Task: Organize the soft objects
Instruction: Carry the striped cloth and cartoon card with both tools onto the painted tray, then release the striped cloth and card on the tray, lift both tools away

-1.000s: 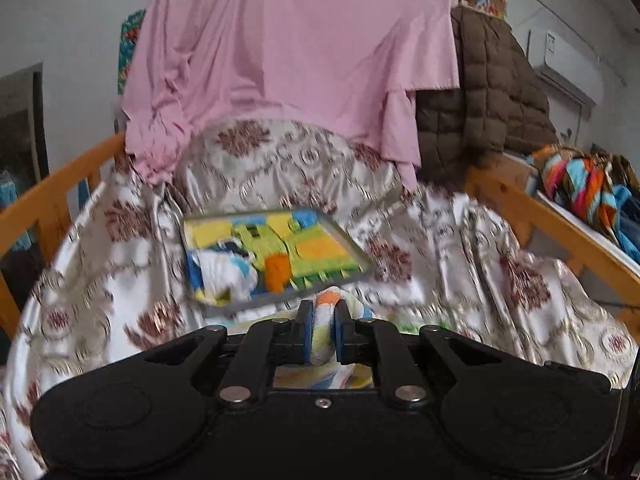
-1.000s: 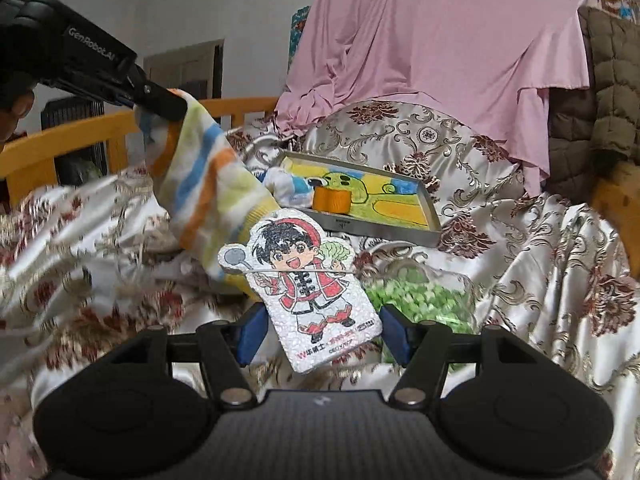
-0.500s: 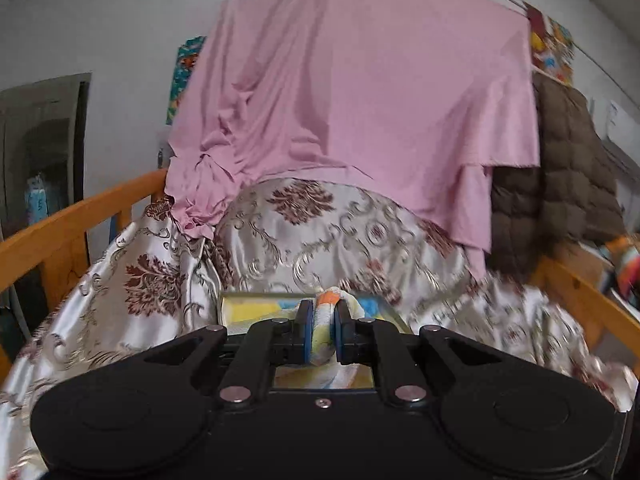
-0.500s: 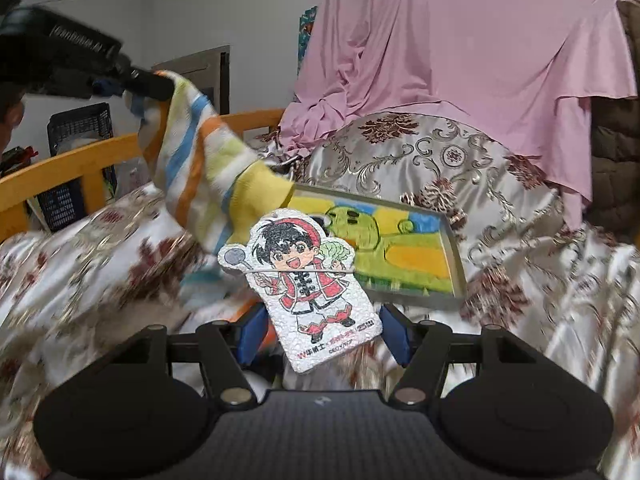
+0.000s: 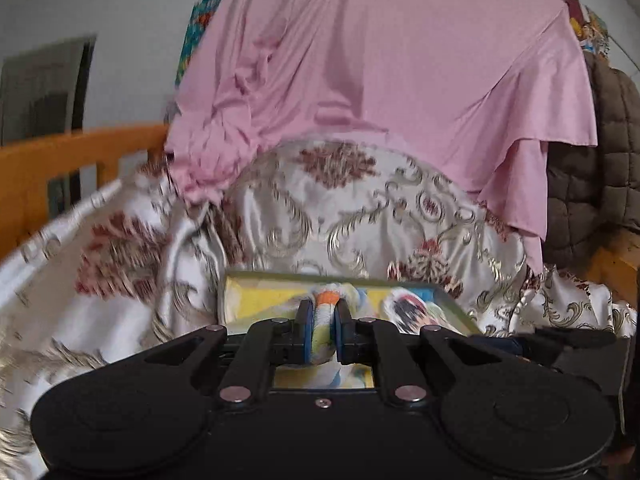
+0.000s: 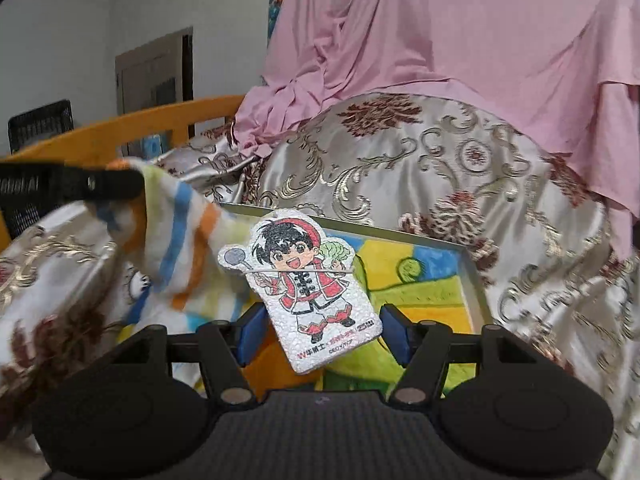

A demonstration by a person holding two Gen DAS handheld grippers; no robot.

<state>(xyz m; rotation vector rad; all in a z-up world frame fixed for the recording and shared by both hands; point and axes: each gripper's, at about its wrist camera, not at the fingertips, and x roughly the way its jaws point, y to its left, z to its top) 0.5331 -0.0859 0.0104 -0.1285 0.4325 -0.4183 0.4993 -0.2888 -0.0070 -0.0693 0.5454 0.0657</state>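
Striped cloth, white with orange, blue and yellow bands, is pinched between the blue pads of the left gripper, whose jaws are closed tight on it; a bunched orange-and-white end pokes out just ahead of the fingertips, and the rest hangs below them. Directly beyond those jaws lies a shallow tray with a yellow, green and blue picture inside, resting on the floral satin bedspread. Farther ahead and above, a pink sheet drapes over the mound of bedding. Left of the jaws runs an orange wooden rail; to their right, a brown quilted blanket hangs.

From the right wrist view, the same striped cloth dangles to the left of the right gripper, over the tray's near left corner. This gripper's jaws stand apart, and between them sits a flat cartoon-printed sponge, a boy with a ladle and cabbage, leaning tilted; whether the pads press on its lower edge I cannot tell. Behind the sponge, ahead of the jaws and slightly right, lies the tray.
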